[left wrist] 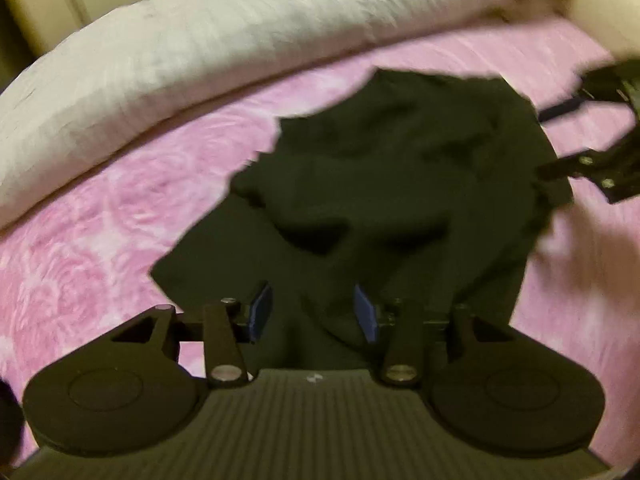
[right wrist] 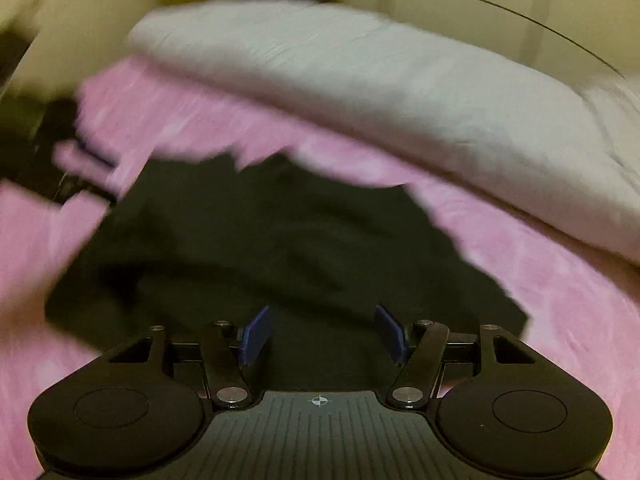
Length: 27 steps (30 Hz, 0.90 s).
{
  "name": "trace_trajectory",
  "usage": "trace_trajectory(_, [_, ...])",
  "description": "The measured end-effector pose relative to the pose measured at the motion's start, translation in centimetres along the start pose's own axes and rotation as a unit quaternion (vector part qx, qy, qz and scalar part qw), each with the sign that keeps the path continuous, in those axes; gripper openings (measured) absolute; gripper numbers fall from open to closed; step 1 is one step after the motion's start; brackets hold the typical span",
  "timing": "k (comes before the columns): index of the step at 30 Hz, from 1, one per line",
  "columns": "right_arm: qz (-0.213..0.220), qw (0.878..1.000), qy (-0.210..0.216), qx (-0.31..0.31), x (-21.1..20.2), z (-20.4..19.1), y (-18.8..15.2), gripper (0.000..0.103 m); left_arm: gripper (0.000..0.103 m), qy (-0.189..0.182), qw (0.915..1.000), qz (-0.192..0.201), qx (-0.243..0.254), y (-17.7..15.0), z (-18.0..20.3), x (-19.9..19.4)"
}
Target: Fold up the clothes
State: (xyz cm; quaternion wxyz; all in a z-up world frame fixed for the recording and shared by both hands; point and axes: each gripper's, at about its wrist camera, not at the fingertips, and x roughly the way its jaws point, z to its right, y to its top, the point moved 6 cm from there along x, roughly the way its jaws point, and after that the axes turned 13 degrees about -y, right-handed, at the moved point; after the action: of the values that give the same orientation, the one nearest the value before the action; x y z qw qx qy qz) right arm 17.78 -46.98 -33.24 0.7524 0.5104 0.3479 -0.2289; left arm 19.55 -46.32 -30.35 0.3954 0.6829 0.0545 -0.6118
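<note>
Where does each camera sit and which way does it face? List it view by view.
Left wrist: on the left gripper, angled down at the black garment; the right gripper shows at the right edge.
Right wrist: on the right gripper, jaws open, angled down at the garment.
Shared: garment, pink bedcover, white bedding.

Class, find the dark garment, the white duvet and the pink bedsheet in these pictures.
dark garment (left wrist: 392, 168): left wrist view, middle of the crumpled cloth.
white duvet (right wrist: 400, 92): right wrist view, top of the folded bulk.
pink bedsheet (left wrist: 100, 232): left wrist view, bare patch beside the garment.
</note>
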Motion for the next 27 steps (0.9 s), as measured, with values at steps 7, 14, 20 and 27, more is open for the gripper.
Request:
trace_trajectory(7, [0.059, 0.991, 0.078, -0.091, 1.6, -7.0, 4.5, 0.062, 0.045, 0.024, 0.9993, 0.028, 0.001, -1.9, -1.3, -2.0])
trace_trajectory(14, [0.074, 0.945, 0.104, -0.301, 1.6, -16.1, 2.7, 0.061, 0.046, 0.053, 0.9976, 0.018, -0.041, -6.3, -4.9, -4.2])
trace_trajectory(20, [0.043, 0.957, 0.096, -0.271, 1.2, -15.6, 1.7, 0.002, 0.058, 0.075, 0.9964, -0.001, 0.039, -7.4, -3.9, -4.4])
trace_trajectory(27, [-0.014, 0.977, 0.083, -0.194, -12.2, -9.8, -3.4, 0.002, 0.063, 0.082, 0.9859, 0.001, 0.146, -6.0, -1.5, -3.7])
